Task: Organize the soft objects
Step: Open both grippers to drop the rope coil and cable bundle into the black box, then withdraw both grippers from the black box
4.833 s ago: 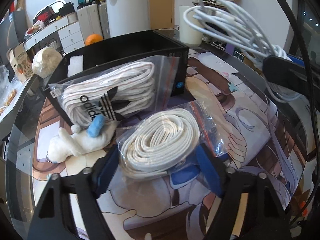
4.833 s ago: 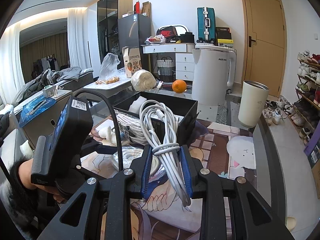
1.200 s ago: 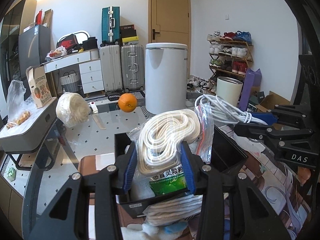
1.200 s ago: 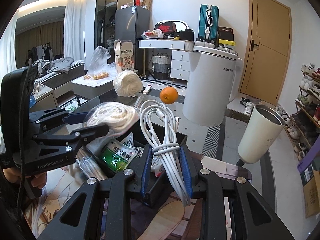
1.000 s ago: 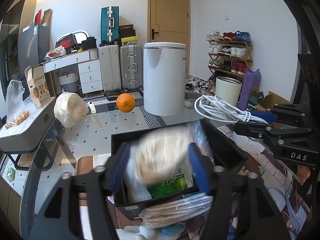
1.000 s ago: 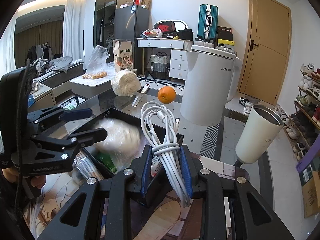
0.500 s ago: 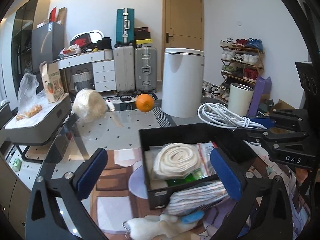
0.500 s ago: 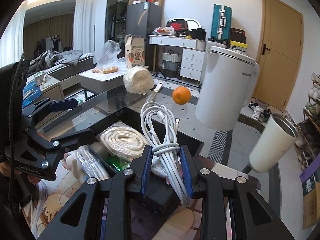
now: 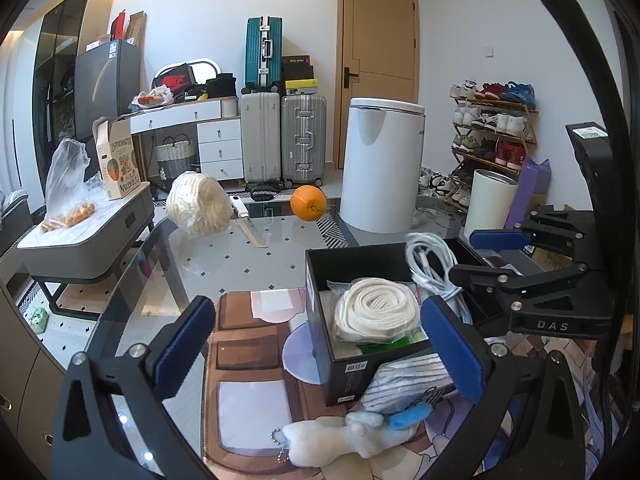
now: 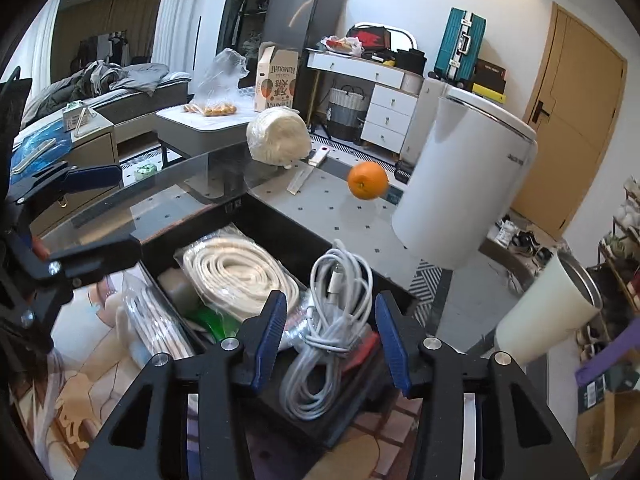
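A black box (image 9: 320, 264) stands on the printed mat, with a bagged coil of white rope (image 9: 376, 308) lying in it. My left gripper (image 9: 318, 346) is wide open in front of the box and holds nothing. A white plush toy (image 9: 336, 440) and a bag of striped laces (image 9: 412, 376) lie on the mat by the box's near side. My right gripper (image 10: 331, 338) hangs over the box (image 10: 280, 216), its jaws opening. The white cable bundle (image 10: 340, 312) sits loose between the pads, resting on the box's contents beside the rope coil (image 10: 236, 272).
On the glass table beyond the box are an orange (image 9: 308, 203), a wrapped white bundle (image 9: 199, 204) and a white-handled knife (image 9: 246, 222). A tall white bin (image 9: 384, 168) and a cream cup (image 9: 490, 200) stand past the table's far right edge.
My left gripper let the rope bag drop into the box, opened wide and drew back. My right gripper parted its pads, and the cable bundle slipped down into the box.
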Motion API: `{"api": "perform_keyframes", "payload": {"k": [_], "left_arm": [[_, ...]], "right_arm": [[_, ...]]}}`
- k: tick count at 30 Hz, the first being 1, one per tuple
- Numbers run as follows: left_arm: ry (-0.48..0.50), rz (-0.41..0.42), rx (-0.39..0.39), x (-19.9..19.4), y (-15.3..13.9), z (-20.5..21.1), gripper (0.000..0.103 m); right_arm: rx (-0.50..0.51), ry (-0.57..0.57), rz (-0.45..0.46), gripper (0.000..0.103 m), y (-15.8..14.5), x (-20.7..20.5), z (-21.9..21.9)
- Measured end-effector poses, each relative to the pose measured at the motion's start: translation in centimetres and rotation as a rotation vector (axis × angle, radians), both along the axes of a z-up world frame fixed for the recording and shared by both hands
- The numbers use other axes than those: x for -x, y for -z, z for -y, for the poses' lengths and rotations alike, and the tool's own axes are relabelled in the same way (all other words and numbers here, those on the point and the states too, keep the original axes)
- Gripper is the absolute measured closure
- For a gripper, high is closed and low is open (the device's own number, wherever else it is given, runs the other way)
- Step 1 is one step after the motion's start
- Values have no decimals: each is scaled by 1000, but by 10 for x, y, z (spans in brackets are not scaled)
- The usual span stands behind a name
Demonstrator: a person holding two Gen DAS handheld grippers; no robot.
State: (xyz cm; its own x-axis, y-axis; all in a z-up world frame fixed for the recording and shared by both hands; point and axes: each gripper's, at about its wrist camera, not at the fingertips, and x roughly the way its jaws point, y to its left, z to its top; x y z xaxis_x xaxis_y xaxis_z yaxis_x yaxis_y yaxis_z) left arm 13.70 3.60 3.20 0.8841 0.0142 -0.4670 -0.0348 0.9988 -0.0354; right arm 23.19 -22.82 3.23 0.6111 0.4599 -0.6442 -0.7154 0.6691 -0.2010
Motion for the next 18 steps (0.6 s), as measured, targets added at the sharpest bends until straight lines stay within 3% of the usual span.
{"api": "perform_keyframes", "payload": {"k": [3,5,7,18], "left_arm": [[4,2,4,1,0,0,0],[6,4,4,2,1,0,0],[9,0,7,2,1,1,0],[-4,14,5,18,2,1,0]], "right_arm": [[-13,28,-11,51,0,0,11],[-33,44,-23,41,-1,0,19],[-64,56,-30,22,-3,4,27],[-134,99,-63,9,-2,31,44]]}}
